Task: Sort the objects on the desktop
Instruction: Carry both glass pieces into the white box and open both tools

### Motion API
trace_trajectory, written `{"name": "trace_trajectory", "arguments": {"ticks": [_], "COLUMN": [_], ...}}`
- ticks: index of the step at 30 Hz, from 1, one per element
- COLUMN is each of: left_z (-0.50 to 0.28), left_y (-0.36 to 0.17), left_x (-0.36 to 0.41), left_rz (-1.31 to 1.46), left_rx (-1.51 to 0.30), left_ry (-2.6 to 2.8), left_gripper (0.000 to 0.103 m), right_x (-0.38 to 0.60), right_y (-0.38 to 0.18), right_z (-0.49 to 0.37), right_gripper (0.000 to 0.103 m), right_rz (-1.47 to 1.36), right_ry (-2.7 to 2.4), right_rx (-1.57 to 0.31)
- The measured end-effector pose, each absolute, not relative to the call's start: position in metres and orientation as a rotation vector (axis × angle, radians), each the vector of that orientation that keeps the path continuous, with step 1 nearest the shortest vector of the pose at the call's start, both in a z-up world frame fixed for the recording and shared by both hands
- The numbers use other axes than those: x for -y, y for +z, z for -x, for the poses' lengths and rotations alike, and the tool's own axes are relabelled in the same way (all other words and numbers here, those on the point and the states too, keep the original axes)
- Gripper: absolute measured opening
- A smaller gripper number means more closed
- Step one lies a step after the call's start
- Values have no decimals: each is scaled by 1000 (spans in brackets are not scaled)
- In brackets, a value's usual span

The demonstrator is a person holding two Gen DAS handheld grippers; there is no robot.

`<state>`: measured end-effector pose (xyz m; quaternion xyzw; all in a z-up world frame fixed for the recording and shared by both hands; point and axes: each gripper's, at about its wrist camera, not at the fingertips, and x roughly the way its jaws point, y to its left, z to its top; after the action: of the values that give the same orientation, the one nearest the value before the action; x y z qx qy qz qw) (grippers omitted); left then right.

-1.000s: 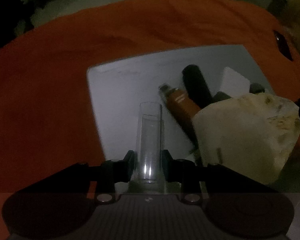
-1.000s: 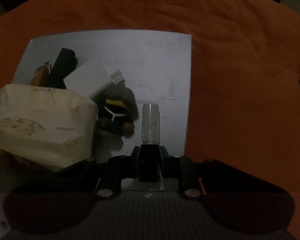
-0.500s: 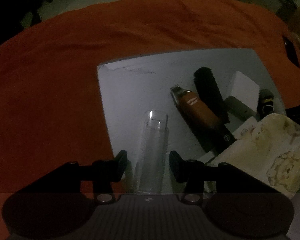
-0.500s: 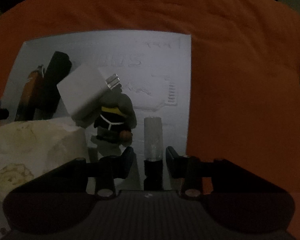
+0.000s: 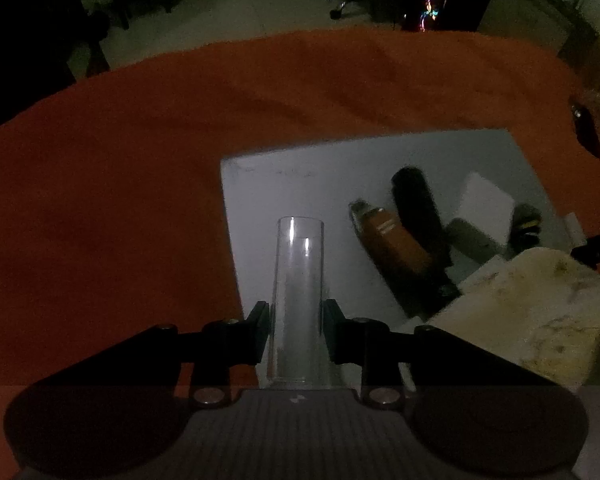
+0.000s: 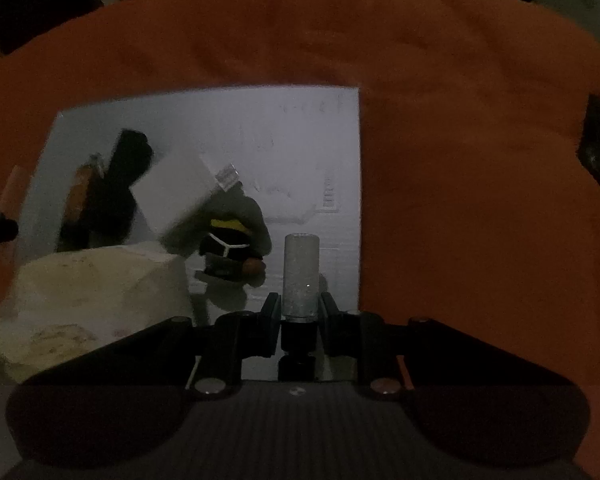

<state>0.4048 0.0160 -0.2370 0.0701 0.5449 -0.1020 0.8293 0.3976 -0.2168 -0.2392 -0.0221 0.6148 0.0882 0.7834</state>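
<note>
My left gripper is shut on a clear plastic tube that points forward above the near left part of the white board. My right gripper is shut on a small grey cylinder with a black base, near the board's right edge. On the board lie an orange-brown trimmer, a black cylinder, a white charger and a dark figure with a yellow band.
A crumpled cream tissue pack sits at the board's near side; it also shows in the right wrist view. An orange cloth covers the table. A small dark object lies on the cloth at far right.
Both grippers stood open around their objects half a second ago; now both are closed on them. The left camera has risen and shifted left, so the board looks farther to the right.
</note>
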Motion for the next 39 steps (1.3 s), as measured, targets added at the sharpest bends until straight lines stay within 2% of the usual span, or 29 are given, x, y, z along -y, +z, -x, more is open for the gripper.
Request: {"name": "trace_trajectory", "arguments": {"ticks": [11,20,28,39], "left_z": [-330,-222,-153,-128], "left_y": [-153,-126,-140,-179], "left_x": [-16,2,13,18], "left_rz": [-99,13,78,61], "left_rx": [-1074,-994,-982,-1030], "left_ry": [-241,-307,-351,-324], "left_gripper": [24,24,24,24], "right_x": [212,190,180,177], "right_y": [-148,-104,-112,-159], "right_z": [-331,-229,-145,-120], "right_gripper": [22,22,22,22], "right_rz": [13,-31,-99,-127], "right_ry": [227,342,461,384], "right_rx": [-1216,-1145,-1153,-1228]}}
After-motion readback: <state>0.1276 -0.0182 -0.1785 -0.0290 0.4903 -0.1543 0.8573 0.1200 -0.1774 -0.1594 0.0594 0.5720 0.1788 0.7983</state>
